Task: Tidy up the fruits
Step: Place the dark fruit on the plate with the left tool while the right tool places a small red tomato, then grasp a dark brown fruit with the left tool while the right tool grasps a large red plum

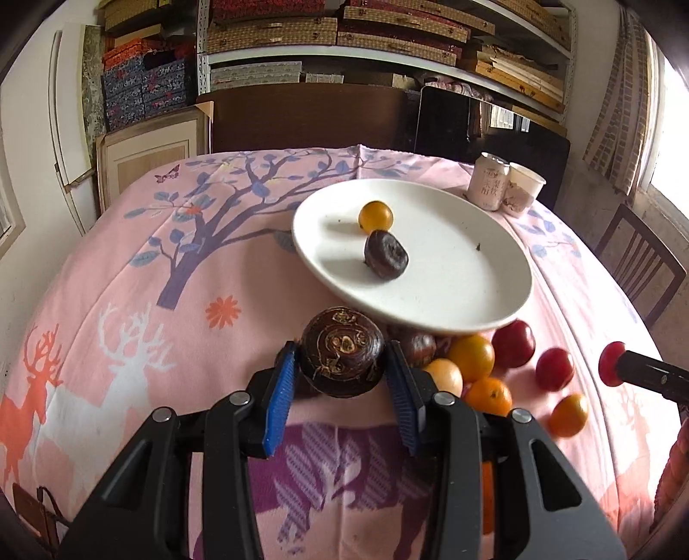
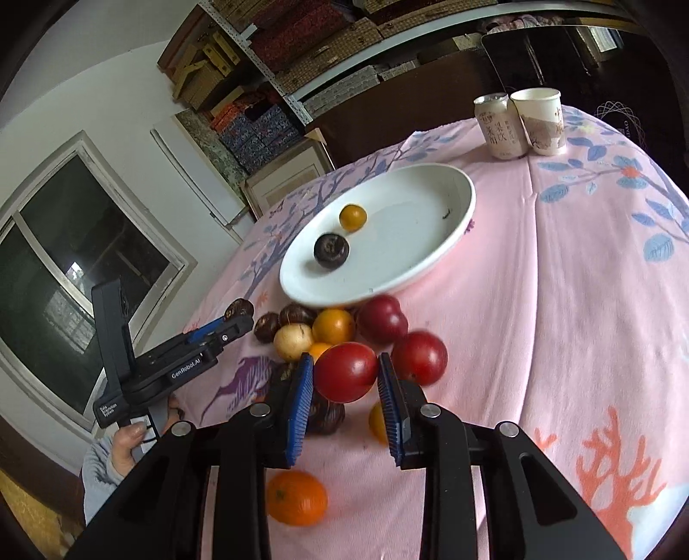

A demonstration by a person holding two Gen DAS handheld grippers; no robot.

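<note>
Stacked shelves (image 1: 387,38), white wall (image 2: 107,86), dark window (image 2: 64,258).

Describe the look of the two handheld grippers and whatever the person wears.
Both grippers are matte black plastic with blue ribbed pads and round silver screw heads on the finger links. The left gripper has a boxy black body with white "GenRobot.AI" lettering and a small white label on its pistol-style handle. The right gripper looks identical. The person's sleeve is pale grey-blue. No cables show.
</note>
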